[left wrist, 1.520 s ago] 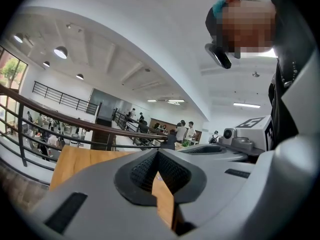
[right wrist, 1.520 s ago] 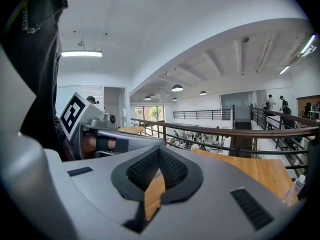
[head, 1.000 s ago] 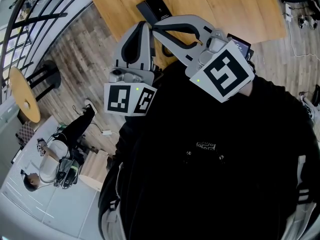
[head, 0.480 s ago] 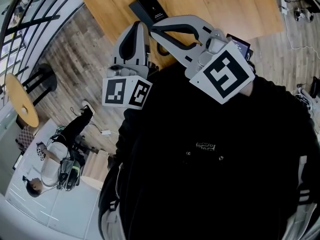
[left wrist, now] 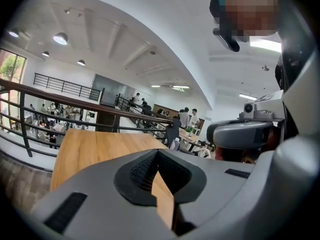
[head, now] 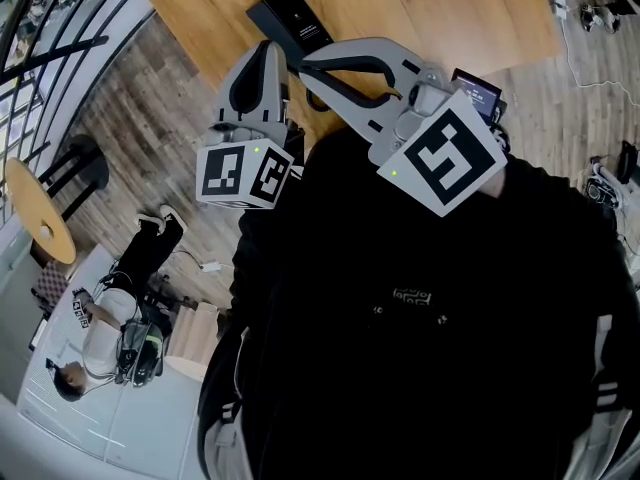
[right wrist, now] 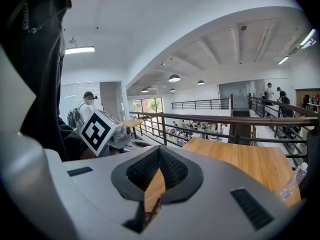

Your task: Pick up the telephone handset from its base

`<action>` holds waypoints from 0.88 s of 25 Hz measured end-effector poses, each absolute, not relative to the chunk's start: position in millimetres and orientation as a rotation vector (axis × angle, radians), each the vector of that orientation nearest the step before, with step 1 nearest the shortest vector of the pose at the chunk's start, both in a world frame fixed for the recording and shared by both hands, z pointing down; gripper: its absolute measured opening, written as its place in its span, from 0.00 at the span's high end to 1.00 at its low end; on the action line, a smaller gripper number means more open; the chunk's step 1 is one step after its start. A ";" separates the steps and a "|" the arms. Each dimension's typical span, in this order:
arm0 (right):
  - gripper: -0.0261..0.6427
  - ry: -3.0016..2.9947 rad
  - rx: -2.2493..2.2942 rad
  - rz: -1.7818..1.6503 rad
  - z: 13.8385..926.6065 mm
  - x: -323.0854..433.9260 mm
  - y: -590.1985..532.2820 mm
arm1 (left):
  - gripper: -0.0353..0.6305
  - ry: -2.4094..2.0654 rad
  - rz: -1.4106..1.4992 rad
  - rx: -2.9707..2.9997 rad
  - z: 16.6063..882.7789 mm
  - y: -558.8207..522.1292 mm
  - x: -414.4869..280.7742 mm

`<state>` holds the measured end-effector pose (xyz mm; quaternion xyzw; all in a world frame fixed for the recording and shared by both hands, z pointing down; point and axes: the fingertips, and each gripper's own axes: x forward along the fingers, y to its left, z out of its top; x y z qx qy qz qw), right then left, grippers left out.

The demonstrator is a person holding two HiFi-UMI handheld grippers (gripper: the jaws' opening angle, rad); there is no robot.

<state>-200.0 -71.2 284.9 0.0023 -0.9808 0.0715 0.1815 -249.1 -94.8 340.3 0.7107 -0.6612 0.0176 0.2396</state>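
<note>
In the head view, a flat black device [head: 290, 18] lies on the wooden table [head: 420, 13] near its left edge. A second dark device with a lit screen [head: 478, 90] peeks out past my right gripper's marker cube. No handset can be told apart in any view. My left gripper [head: 270, 50] and right gripper [head: 306, 60] are held close to my chest, tips side by side over the table's near edge. The left gripper [left wrist: 158, 156] and the right gripper [right wrist: 159, 154] each have their pads together with nothing between them.
A black railing [head: 60, 43] borders the wood floor at left, with a round yellow table [head: 40, 218] and a seated person [head: 100, 318] nearby. Cables [head: 600, 38] lie on the floor at right. A water bottle [right wrist: 297, 178] stands on the table's far side.
The left gripper's marker cube has drifted up and left in the head view, closer to the table edge. The right gripper has stayed almost in place. Both remain shut.
</note>
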 end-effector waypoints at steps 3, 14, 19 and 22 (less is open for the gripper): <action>0.94 -2.769 0.011 0.214 286.2 -198.5 -70.1 | 0.95 -1.803 0.065 1.946 349.5 -96.0 -253.3; 0.94 -2.734 -0.026 0.233 294.6 -196.9 -65.8 | 0.95 -1.776 0.009 1.847 382.2 -107.8 -276.7; 0.94 -2.714 -0.023 0.249 300.0 -191.9 -67.6 | 0.95 -1.722 -0.013 1.779 411.1 -110.5 -283.8; 0.94 -2.708 -0.013 0.256 302.7 -189.4 -66.7 | 0.94 -1.702 -0.026 1.735 429.3 -110.7 -289.6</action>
